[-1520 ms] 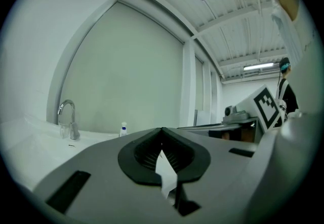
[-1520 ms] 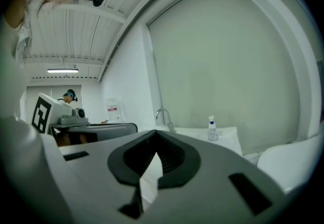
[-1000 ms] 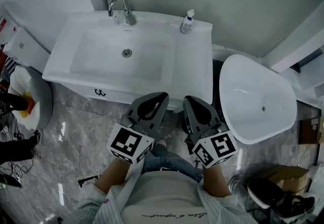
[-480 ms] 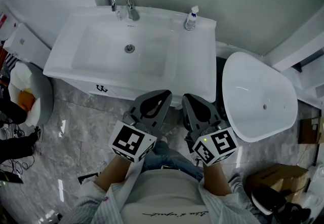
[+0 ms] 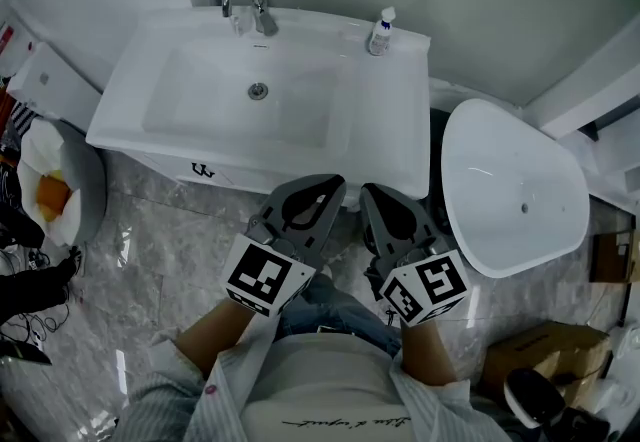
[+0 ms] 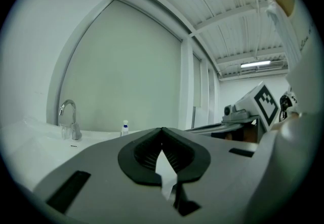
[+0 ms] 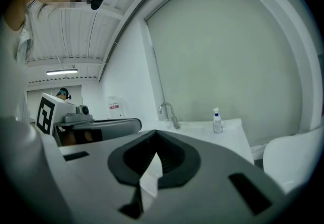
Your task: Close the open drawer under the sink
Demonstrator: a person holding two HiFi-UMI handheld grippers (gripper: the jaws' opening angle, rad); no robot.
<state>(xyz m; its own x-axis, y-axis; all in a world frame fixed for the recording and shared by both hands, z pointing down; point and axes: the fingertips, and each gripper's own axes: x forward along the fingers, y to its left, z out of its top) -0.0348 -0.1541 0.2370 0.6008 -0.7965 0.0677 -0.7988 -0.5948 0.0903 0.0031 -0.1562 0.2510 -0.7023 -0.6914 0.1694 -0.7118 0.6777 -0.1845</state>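
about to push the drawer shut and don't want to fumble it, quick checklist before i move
1. Left gripper jaws shut, nothing between them: ok.
2. Right gripper jaws shut, nothing between them: ok.
3. Both grippers point toward the sink front: ok.
4. How far the drawer front stands out: cannot tell from above.
5. Gripper tips touching the drawer front: cannot tell.
6. Soap bottle upright at the back rim, out of the way: ok.

Left claw (image 5: pixel 335 184) edged slightly forward, nearer the sink (image 5: pixel 396 120) front, closer to right claw (image 5: pixel 368 192)
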